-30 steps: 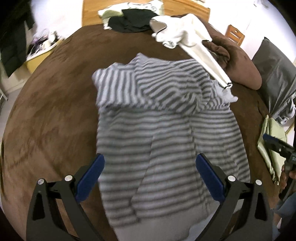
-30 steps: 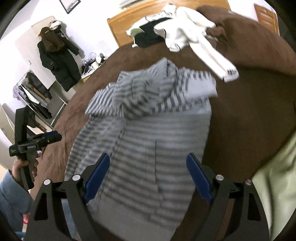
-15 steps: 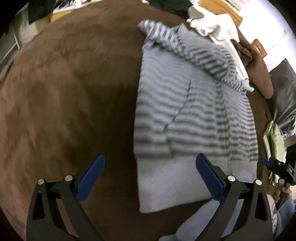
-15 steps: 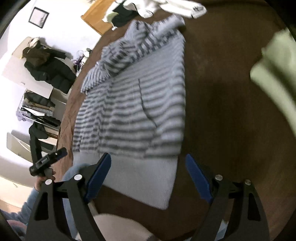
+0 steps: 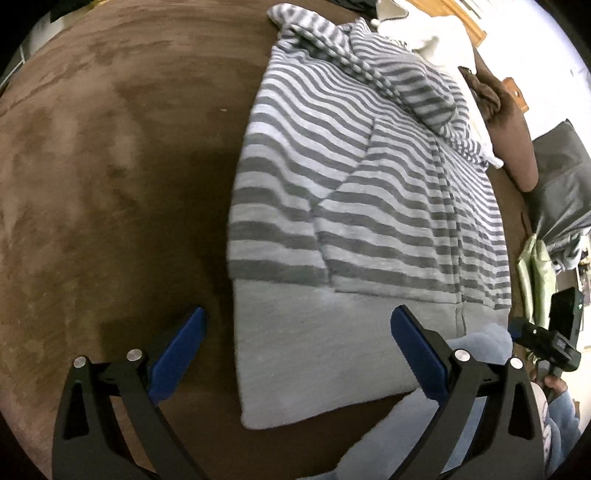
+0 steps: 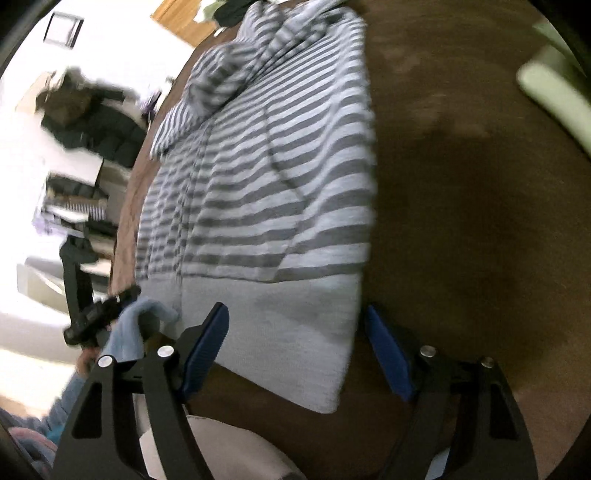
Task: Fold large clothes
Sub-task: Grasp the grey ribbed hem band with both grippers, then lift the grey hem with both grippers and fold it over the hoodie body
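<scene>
A grey-and-white striped hoodie [image 5: 369,177] lies flat on the brown bed cover [image 5: 110,166], hood at the far end and plain grey hem band [image 5: 314,343] nearest me. My left gripper [image 5: 299,332] is open just above the hem's left corner, which lies between its blue fingers [image 5: 181,350] without touching them. My right gripper [image 6: 295,332] hangs over the hem's right corner [image 6: 317,332]. Its jaws are closing, the hem lies between them, and the pads do not press on it. Each gripper shows at the edge of the other's view, held in a hand.
A white garment [image 5: 436,33] and a brown pillow [image 5: 513,147] lie beyond the hood. A dark grey cushion [image 5: 561,184] and a pale green garment [image 5: 535,269] sit at the bed's right side. A dark coat [image 6: 92,125] hangs on the wall to the left.
Both grippers have come down and back from over the hoodie's middle to its hem corners. The right gripper's jaws have narrowed a little. The hoodie lies as before.
</scene>
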Motion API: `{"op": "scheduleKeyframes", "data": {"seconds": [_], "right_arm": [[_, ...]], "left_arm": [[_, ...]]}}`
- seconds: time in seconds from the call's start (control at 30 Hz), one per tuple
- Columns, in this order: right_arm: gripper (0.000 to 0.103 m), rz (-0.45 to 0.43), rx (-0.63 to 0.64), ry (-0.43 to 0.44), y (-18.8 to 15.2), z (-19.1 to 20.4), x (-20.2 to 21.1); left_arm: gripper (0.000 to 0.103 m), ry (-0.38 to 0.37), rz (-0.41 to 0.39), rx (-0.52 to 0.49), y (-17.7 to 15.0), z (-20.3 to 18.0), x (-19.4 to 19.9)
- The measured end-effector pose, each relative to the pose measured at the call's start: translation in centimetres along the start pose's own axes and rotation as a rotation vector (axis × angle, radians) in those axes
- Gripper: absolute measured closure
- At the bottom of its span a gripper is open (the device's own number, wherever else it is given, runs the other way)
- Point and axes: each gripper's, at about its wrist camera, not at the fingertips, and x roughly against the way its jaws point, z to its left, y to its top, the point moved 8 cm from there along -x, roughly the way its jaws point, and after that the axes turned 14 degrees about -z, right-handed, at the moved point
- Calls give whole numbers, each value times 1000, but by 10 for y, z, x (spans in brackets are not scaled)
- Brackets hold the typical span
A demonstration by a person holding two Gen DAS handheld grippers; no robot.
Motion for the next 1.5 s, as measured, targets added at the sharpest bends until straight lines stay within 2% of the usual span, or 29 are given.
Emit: {"op": "scheduleKeyframes", "data": {"seconds": [0.17,0.27,0.33,0.43,0.57,0.63,0.77,0.93,1.03,1.2,1.5], "right_arm": [[37,40,44,30,1,14,-15],[56,48,49,17,4,13,-19],[74,50,44,-1,6,8,-22],[83,49,84,-18,5,11,-24],[86,20,197,-52,10,25,-20],[87,-14,227,-53,16,33,-15],[87,-123,258,-38,44,53,8],[88,-234,301,-54,80,73,37],[88,-279,335,-48,92,86,53],[88,-336,374,-27,96,109,83],[88,-325,339,1,75,115,113]], "left_arm": [[7,-50,19,-11,3,-19,-9],[7,-55,40,-56,3,-30,-13],[9,-72,43,-64,3,-34,-13],[56,-81,41,-48,6,-32,-9],[80,-123,47,-76,10,-43,-6],[82,-129,21,-144,19,-58,-1],[83,-156,-41,-190,44,-83,12],[83,-164,-145,-167,84,-95,41],[84,-164,-187,-194,96,-103,58],[84,-159,-245,-224,99,-111,88],[85,-150,-278,-255,74,-122,132]]}}
